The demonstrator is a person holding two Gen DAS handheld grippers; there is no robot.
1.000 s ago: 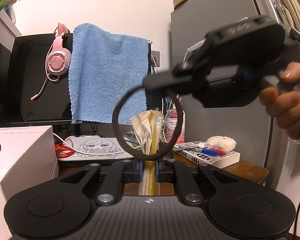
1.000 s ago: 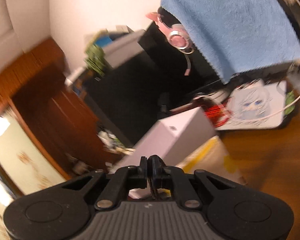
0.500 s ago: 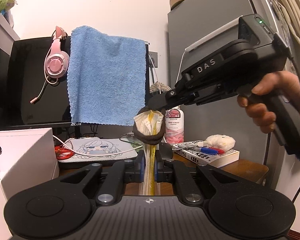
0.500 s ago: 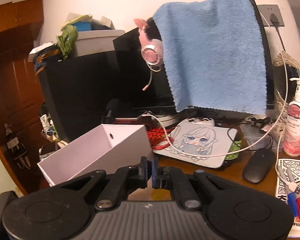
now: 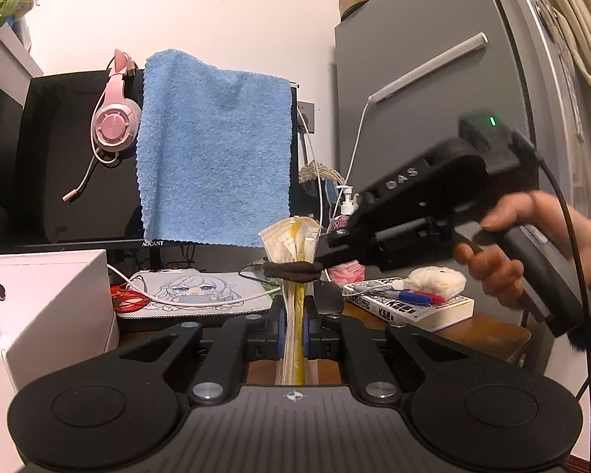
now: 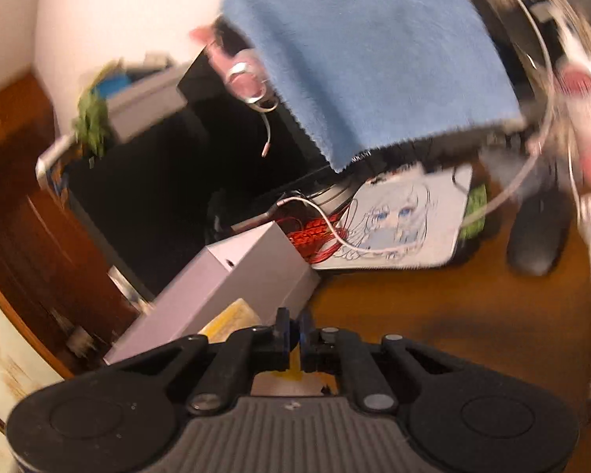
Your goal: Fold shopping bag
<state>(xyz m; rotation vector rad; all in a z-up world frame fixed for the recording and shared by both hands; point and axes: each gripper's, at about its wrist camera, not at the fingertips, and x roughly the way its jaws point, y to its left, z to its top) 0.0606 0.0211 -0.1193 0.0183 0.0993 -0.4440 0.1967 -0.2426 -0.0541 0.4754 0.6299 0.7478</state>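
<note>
left wrist: folded shopping bag (image 5: pixel 293 276) upright, dark band (image 5: pixel 293 269) around it.

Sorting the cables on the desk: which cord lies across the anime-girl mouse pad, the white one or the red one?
The white cord crosses the mouse pad; the red cord sits bunched beside its left edge.

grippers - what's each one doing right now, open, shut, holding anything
left gripper: shut on the folded bag.
right gripper: jaws opening slightly, nothing seen between them.

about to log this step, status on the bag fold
Left gripper jaws shut on folded bag, upright. Black band wrapped round bag above the jaws. Right gripper jaws opening at band's right side, nothing between. Path clear.
</note>
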